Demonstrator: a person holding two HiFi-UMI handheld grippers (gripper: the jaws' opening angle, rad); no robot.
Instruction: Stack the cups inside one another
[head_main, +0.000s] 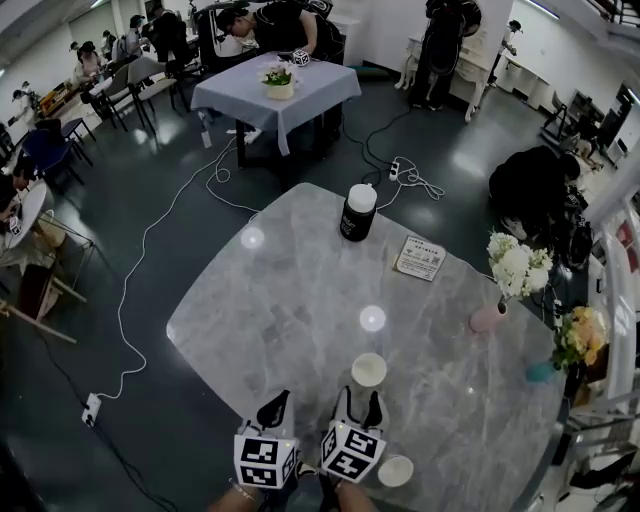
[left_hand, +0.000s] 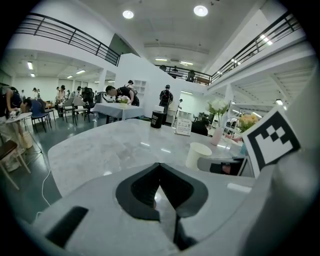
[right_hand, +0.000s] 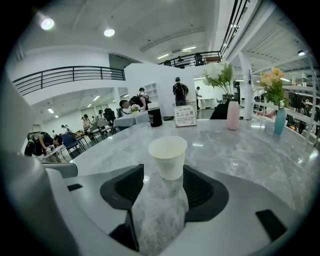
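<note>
Two white paper cups stand upright on the marble table (head_main: 280, 300). One cup (head_main: 368, 369) (right_hand: 168, 156) is just ahead of my right gripper (head_main: 358, 404) (right_hand: 160, 186), whose jaws stand open; the cup's base sits at their tips with the pads apart from it. The other cup (head_main: 396, 471) is near the table's front edge, to the right of that gripper. My left gripper (head_main: 273, 407) (left_hand: 159, 167) hangs beside the right one, shut with nothing in it. From the left gripper view the first cup (left_hand: 198, 155) shows ahead and to the right.
A black bottle with a white cap (head_main: 357, 212) and a small card sign (head_main: 420, 258) stand at the far side. A pink vase of white flowers (head_main: 488, 317) and a teal vase of yellow flowers (head_main: 545, 370) are at the right edge. Cables lie on the floor to the left.
</note>
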